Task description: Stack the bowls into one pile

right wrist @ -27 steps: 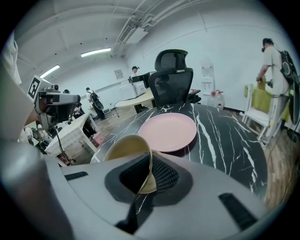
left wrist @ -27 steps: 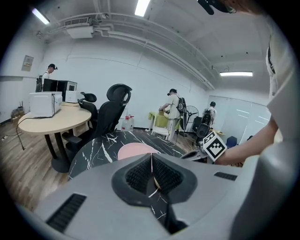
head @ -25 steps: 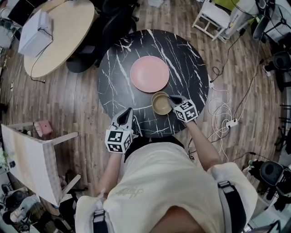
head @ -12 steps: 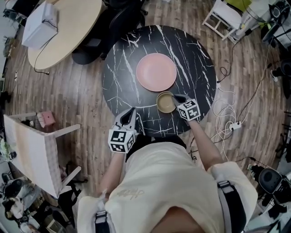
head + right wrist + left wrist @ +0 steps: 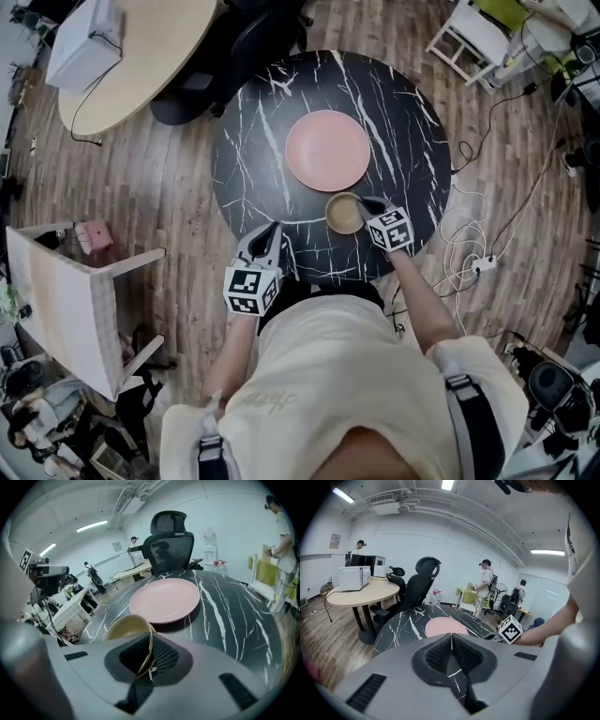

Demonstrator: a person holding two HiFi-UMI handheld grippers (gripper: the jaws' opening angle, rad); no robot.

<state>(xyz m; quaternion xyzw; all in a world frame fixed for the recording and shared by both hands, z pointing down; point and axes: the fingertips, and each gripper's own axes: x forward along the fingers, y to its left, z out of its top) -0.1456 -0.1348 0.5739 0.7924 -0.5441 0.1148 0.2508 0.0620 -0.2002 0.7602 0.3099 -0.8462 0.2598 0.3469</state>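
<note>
Right hand-held gripper [image 5: 150,641] is clamped on the near rim of the tan bowl [image 5: 125,624], one pad inside the wall, one outside. The bowl sits tipped in the grip. Can't tell if its base touches the tabletop [image 5: 253,159].

Left hand-held gripper [image 5: 451,637] has its jaws together with nothing between them, and hangs over the near edge of the tabletop, well apart from both dishes.

Location: the tan bowl [image 5: 343,213] is just beside the near edge of the pink dish [image 5: 328,150], which lies flat mid-tabletop.

Handling, my read:
- Tan bowl is small, thin-walled, rigid and glossy, probably light plastic or melamine. A rim pinch is the only practical hold. The smooth wall could swing or slip in a one-point pinch, so keep moves slow.
- Pink dish is wide, very shallow, matte and stiff. Its low rim gives little to grab, so leave it as the base and put the bowl on it.
- A hard bowl on a hard dish will skate if dropped off-centre.

The tabletop is round, black marble-look with white veins, and looks slick.
</note>
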